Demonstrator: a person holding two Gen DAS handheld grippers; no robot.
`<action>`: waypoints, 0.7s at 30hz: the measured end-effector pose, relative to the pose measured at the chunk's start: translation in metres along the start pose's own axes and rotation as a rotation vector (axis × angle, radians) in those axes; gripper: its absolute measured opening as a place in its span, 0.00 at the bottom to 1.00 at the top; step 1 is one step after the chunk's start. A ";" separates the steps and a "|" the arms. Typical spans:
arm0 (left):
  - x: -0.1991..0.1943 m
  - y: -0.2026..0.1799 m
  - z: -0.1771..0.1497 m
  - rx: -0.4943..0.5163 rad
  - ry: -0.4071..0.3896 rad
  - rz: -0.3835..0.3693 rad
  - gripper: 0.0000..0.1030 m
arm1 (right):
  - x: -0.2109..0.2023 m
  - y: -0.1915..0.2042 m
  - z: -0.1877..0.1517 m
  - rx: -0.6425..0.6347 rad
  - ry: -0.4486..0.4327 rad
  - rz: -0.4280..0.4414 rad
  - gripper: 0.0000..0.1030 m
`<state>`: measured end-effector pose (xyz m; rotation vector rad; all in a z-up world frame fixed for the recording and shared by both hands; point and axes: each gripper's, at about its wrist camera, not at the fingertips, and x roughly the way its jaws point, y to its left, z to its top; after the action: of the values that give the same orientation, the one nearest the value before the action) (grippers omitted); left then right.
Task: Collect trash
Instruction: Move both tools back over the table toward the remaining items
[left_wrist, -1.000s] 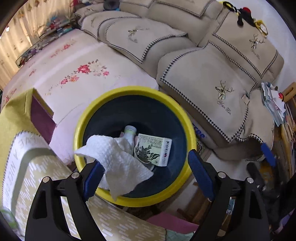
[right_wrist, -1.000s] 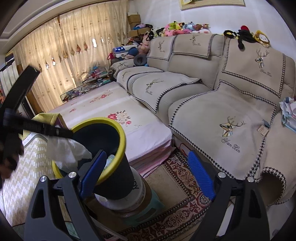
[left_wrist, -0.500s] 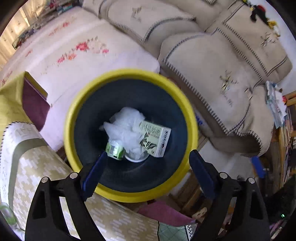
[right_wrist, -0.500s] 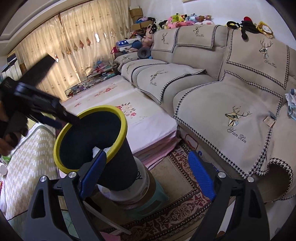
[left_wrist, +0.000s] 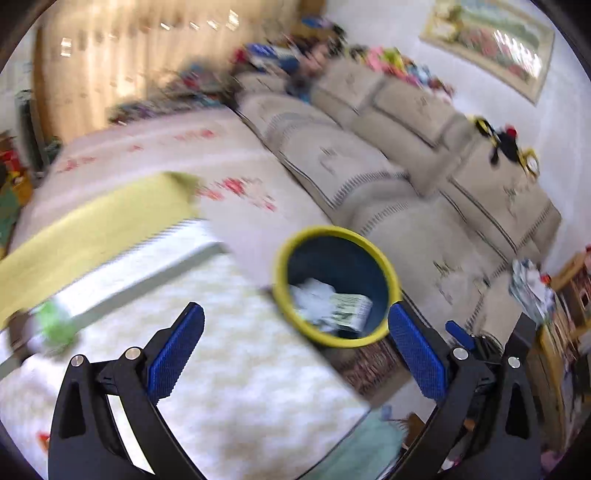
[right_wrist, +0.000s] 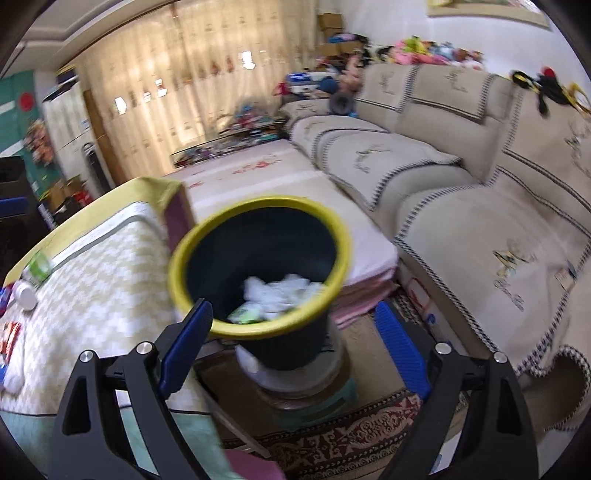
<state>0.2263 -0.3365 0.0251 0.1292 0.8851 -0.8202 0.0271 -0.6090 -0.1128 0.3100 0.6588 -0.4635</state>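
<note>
A dark bin with a yellow rim (left_wrist: 392, 275) stands beside the cloth-covered table (left_wrist: 240, 369). In it lie a white crumpled tissue (left_wrist: 314, 295) and a printed carton (left_wrist: 351, 310). The bin's rim (right_wrist: 343, 236) and the tissue (right_wrist: 280, 291) also show in the right wrist view. My left gripper (left_wrist: 295, 347) is open and empty, above the table edge, short of the bin. My right gripper (right_wrist: 295, 347) is open and empty, just in front of the bin. A green-labelled bottle (left_wrist: 55, 328) lies on the table at the left; it also shows in the right wrist view (right_wrist: 37, 267).
A beige sofa (right_wrist: 480, 206) runs along the right. A low bed with a floral sheet (right_wrist: 266, 173) lies behind the bin. The bin stands on a stool (right_wrist: 314, 395) over a patterned rug (right_wrist: 351, 435). A white cap (right_wrist: 24, 295) and small items lie on the table's left.
The tissue left my left gripper and fell into the bin. My left gripper then pulled back and swung up over the table. My right gripper moved closer to the bin.
</note>
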 end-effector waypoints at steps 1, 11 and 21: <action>-0.017 0.015 -0.007 -0.016 -0.036 0.036 0.95 | 0.001 0.013 0.001 -0.020 0.003 0.018 0.83; -0.178 0.154 -0.115 -0.217 -0.316 0.401 0.95 | 0.002 0.151 -0.002 -0.233 0.040 0.227 0.83; -0.247 0.208 -0.225 -0.418 -0.397 0.508 0.95 | -0.013 0.294 -0.014 -0.448 0.045 0.440 0.83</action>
<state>0.1371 0.0466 0.0135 -0.1680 0.5898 -0.1643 0.1587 -0.3481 -0.0772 0.0344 0.6960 0.1161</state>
